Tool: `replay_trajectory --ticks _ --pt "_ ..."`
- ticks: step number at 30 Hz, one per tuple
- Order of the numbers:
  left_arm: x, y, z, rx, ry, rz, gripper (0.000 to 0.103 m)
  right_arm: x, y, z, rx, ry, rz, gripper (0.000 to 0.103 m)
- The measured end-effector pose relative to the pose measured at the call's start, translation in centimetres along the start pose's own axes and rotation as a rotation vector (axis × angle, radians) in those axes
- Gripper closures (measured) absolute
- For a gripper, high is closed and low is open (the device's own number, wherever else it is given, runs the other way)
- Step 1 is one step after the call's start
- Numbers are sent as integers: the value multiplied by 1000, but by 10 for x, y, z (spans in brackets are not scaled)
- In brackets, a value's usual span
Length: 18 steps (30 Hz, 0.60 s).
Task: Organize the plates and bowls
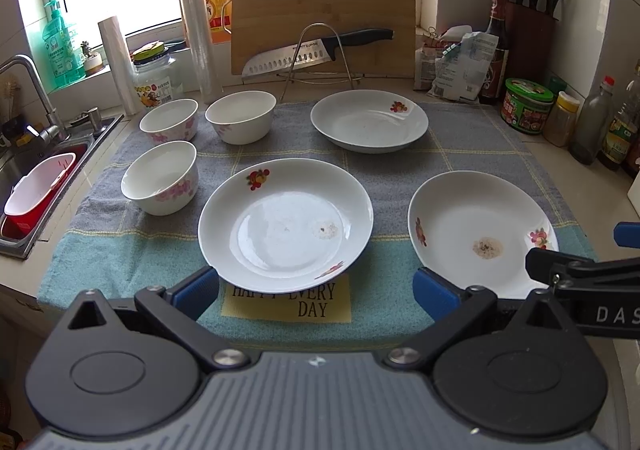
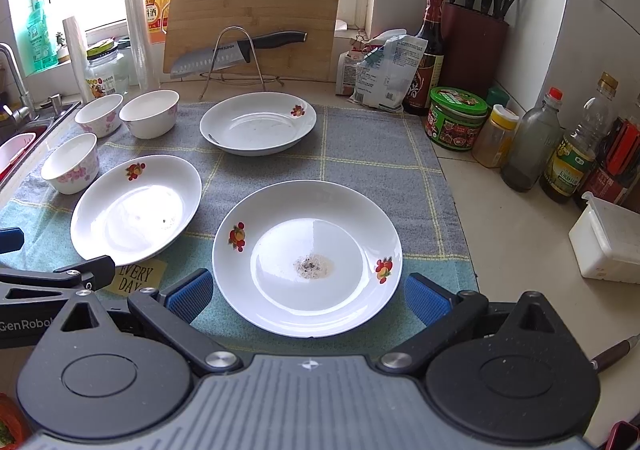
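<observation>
A: Where does the left tool (image 1: 316, 292) sit?
B: At the near edge of the cloth (image 1: 460, 138) on the table (image 2: 500, 234), jaws spread wide with nothing between them. The near left plate (image 1: 286, 226) lies just beyond its fingertips, its near rim between the blue pads (image 1: 196, 292).

A: And the right tool (image 2: 306, 296)?
B: Also wide and empty. The near right plate (image 2: 307, 258) lies straight ahead, its near rim reaching in between the two pads (image 2: 188, 296).

A: The other dishes?
B: A far plate (image 1: 370, 120) lies toward the back of the cloth, near the knife rack (image 1: 318, 58). Three bowls (image 1: 162, 178) stand upright at the left: one nearer, two side by side farther back, by the sink (image 1: 24, 186).

A: Anything hard to make out?
B: The near left plate covers part of the yellow label (image 1: 286, 304), so only some letters read. Both near plates carry a brownish smudge; I cannot tell what it is.

A: Do the views differ?
B: The left view shows the sink, the tap and the red basket (image 1: 38, 194). The right view shows more bottles (image 2: 532, 146) and a white box (image 2: 608, 246) on the right. Each view catches the other tool's finger at its edge.
</observation>
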State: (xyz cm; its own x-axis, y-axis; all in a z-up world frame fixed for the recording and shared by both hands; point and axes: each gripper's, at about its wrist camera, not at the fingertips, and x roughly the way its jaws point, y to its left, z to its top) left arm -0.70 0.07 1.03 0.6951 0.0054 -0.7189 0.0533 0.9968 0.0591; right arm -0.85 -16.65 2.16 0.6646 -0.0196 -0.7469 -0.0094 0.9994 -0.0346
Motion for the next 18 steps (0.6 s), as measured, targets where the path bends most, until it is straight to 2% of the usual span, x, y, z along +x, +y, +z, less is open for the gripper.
replay_trajectory --ticks 18 --pt "-2 -1 -2 -11 -1 -8 1 -5 -1 -3 -6 -16 0 0"
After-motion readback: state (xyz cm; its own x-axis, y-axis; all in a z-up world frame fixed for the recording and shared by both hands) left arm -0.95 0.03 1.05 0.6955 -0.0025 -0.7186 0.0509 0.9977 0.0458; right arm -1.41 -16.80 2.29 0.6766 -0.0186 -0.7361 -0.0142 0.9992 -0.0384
